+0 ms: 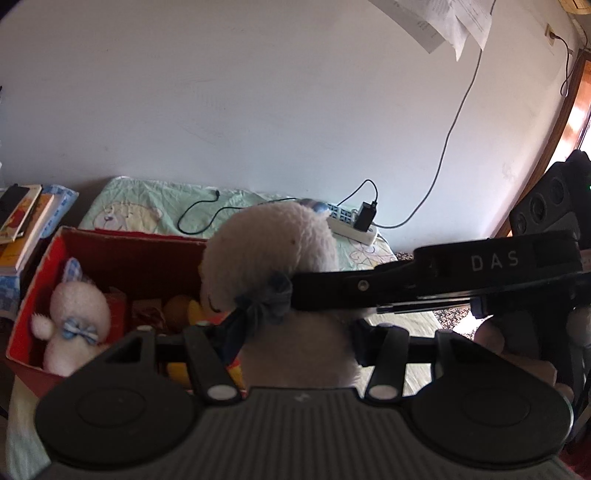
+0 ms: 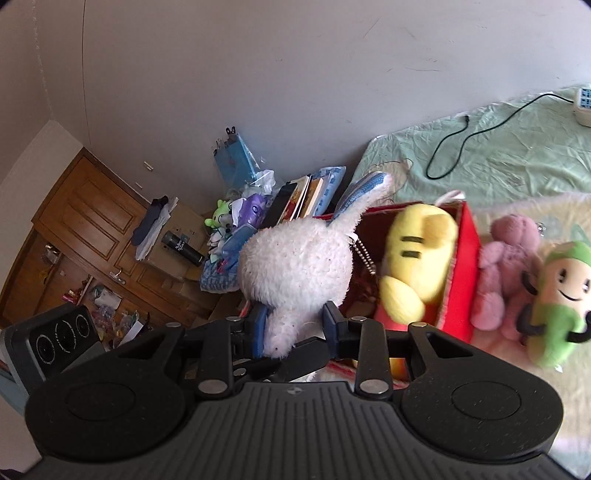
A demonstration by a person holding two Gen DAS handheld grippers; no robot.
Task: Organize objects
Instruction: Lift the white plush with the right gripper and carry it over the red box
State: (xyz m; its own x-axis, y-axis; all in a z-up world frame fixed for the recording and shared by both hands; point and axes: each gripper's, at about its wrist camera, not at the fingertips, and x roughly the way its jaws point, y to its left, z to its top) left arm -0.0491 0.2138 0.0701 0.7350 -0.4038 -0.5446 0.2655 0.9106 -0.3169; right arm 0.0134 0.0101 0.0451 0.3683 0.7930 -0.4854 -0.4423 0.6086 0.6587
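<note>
Over a green bedsheet (image 1: 155, 206), both hand-held grippers (image 1: 295, 332) (image 2: 295, 321) pinch one white plush rabbit (image 2: 295, 258).

Plain pale wall (image 1: 258, 92) behind, marked with a few faint scratches. Papers (image 1: 443, 22) pinned high on it, beside a wall socket (image 1: 551, 36) with a thin cable (image 1: 458, 110) hanging down. Bed with a pale green sheet (image 2: 517, 158) against the wall. White power strip (image 1: 351, 221) lying on the sheet, black charger plugged in. Brown wooden cabinet (image 2: 85, 206) in the far corner, cluttered below. Bright sun on a wooden door frame (image 1: 576, 110).
</note>
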